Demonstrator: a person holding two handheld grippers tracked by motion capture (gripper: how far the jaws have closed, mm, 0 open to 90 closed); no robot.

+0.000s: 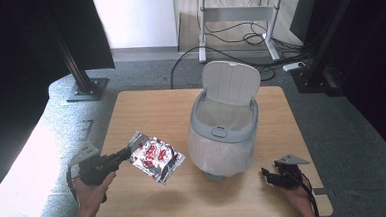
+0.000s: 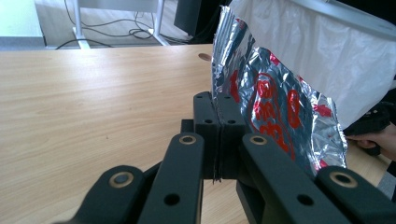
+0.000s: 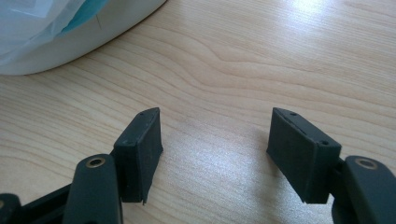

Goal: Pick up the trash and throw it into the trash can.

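Foil wrapper [image 1: 156,159], silver with red print, hangs above the near-left table [image 1: 146,108], just left of the bin [image 1: 225,132]. It looks light, thin and crinkly, likely slippery; an edge pinch suits it. Left gripper [image 1: 125,154] is clenched on its left edge, jaws flat together over the foil. Right gripper [image 3: 215,140] rests near right with jaws spread, grasping nothing. Bin lid [image 1: 230,82] stands raised, liner [image 1: 218,154] draped outside.

A light wooden table [image 1: 146,108] carries a lined bin [image 1: 224,137].
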